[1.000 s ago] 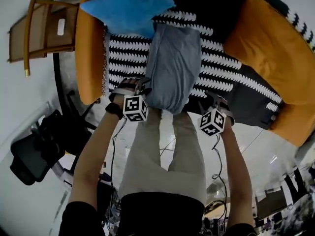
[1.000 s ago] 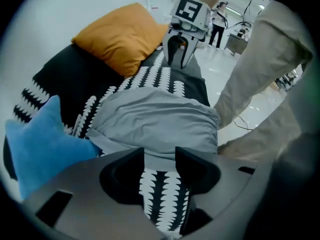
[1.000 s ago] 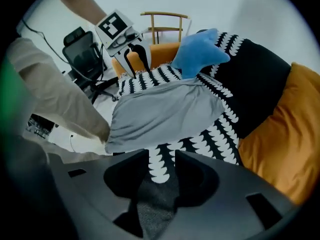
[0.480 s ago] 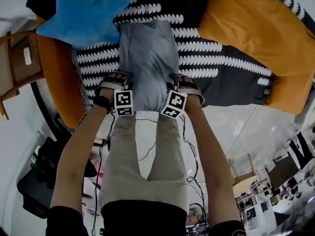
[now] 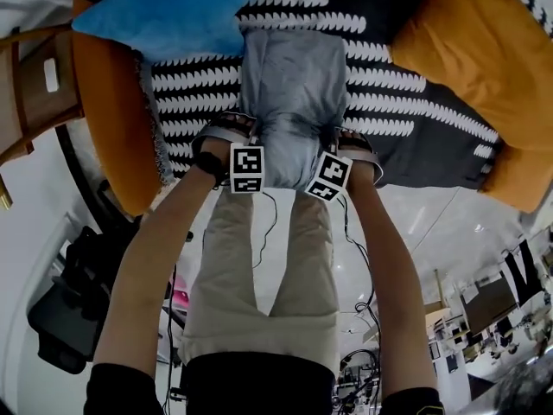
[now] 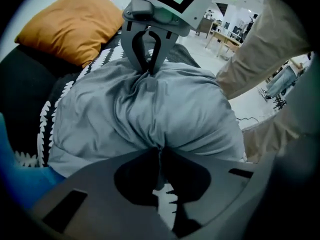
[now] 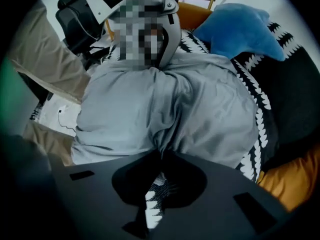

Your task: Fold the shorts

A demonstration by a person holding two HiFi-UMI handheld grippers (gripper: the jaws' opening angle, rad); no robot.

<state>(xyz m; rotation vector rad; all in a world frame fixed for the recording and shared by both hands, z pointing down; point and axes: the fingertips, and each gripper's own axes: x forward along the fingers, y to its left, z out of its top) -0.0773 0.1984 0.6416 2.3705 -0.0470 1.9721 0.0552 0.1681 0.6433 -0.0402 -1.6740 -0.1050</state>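
Grey shorts point(image 5: 292, 85) lie lengthwise on a black-and-white patterned blanket point(image 5: 406, 111) over the sofa seat. Both grippers point down at the hem nearest me. The left gripper point(image 6: 159, 148) has just closed its jaws, and a fold of grey cloth is pinched between the tips. The right gripper point(image 7: 161, 153) has just closed the same way on the other near corner. In the head view their marker cubes sit side by side, left point(image 5: 248, 169) and right point(image 5: 328, 176), and the cloth puckers between them. Each gripper view shows the other gripper across the bunched shorts point(image 6: 150, 114).
A blue star-shaped pillow point(image 5: 173, 15) lies just past the shorts' far end. An orange cushion point(image 5: 467, 33) sits at the right and the sofa's orange arm point(image 5: 108, 119) at the left. A wooden chair point(image 5: 34, 85) and a black office chair point(image 5: 60, 309) stand to the left.
Both grippers came down onto the near hem, the right one moving in from the side. Their jaws went from open to pinched on the cloth, which now puckers.
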